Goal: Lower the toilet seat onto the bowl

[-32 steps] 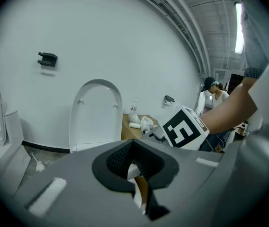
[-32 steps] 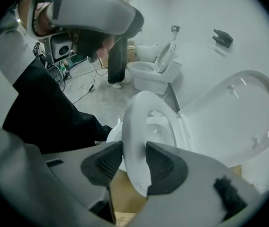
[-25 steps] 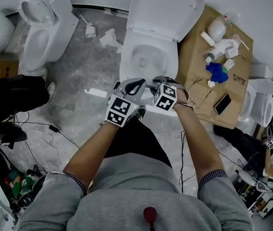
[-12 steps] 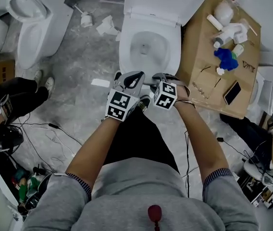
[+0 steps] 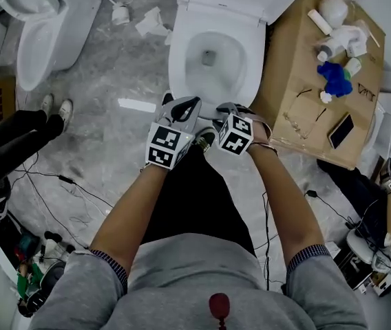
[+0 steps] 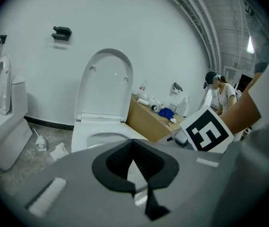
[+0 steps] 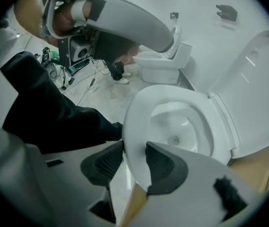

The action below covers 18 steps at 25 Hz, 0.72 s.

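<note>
Nearest, the right gripper had its jaws closed on the front edge of the toilet seat, the white rim pinched between the two dark pads. Just beside it, the left gripper hung over the front of the toilet with its jaws a narrow way apart and nothing between them.

Across the last second both grippers stayed at the front of the toilet. Only the head had tipped forward, so the toilet sat lower and fuller in the head view. The seat looked the same throughout: a flat ring lying on the bowl, or so close to it that no gap showed. Judged from that, the lowering was done or all but done, and what remained was to part the right jaws and draw clear without lifting the rim again.

The bowl held nothing that could be seen except the dark drain opening at its bottom. Behind it the lid stood raised against the wall.

To the right, touching the toilet's side, a cardboard box served as a surface. It carried white bottles at the far end, a blue cloth next to them, and a phone near the front edge.

Farther off on the left stood a second toilet with its own lid up.
</note>
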Each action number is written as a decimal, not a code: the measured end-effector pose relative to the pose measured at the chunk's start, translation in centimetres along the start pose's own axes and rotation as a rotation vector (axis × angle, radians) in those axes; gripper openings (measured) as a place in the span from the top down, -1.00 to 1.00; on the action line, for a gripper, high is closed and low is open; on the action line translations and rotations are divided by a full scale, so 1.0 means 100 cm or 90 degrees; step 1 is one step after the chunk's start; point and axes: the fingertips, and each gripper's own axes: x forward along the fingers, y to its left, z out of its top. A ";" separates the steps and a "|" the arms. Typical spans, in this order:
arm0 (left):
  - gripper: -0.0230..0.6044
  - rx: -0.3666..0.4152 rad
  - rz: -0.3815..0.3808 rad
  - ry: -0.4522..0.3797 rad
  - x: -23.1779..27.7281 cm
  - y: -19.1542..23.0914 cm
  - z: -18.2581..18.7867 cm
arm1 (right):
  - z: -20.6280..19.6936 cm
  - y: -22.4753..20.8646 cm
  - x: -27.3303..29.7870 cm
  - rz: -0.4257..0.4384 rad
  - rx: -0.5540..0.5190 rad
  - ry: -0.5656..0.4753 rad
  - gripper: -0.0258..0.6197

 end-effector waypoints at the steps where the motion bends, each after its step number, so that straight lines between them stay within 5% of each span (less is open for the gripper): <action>1: 0.90 -0.007 0.000 0.002 0.001 0.002 -0.004 | -0.001 0.002 0.004 0.004 0.002 0.000 0.40; 18: 0.90 -0.027 -0.006 0.030 0.035 0.030 -0.060 | -0.021 0.012 0.072 0.022 0.071 0.005 0.42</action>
